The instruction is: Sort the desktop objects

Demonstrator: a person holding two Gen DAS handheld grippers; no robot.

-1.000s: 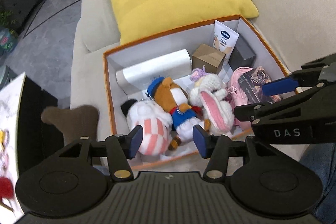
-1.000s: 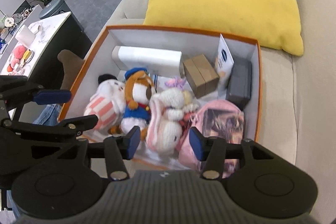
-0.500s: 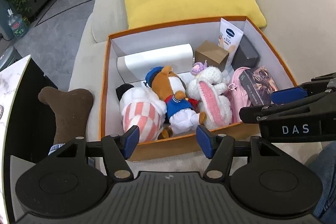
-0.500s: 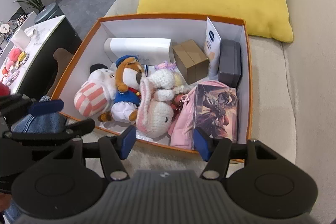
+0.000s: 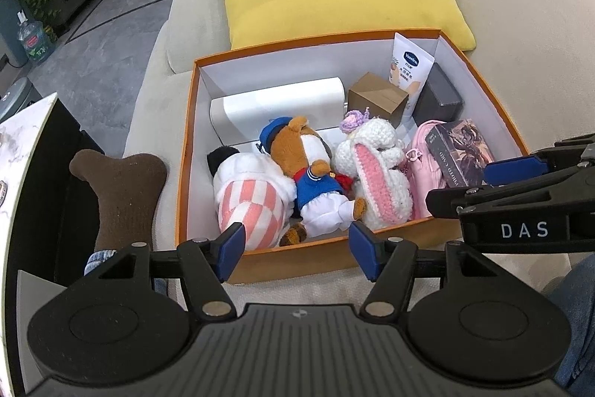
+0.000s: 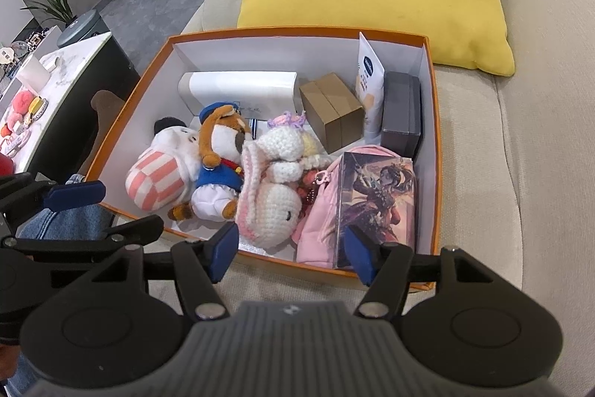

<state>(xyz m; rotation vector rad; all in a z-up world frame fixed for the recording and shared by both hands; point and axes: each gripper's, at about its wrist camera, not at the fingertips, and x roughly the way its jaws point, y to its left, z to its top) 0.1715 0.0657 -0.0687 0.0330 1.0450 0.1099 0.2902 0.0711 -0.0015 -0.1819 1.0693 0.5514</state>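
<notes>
Most objects are already gathered in the orange box (image 6: 431,151) on the sofa (image 6: 520,144); a few seem left on the table (image 6: 55,69). Each hand-held gripper, left (image 5: 296,255) and right (image 6: 292,253), is held wide and empty.

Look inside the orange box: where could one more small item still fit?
Bare white floor shows in the orange box along its left wall, beside the striped plush and before the white carton. The plush toys and crochet rabbit crowd the middle; the pink pouch and card box fill the right.
</notes>
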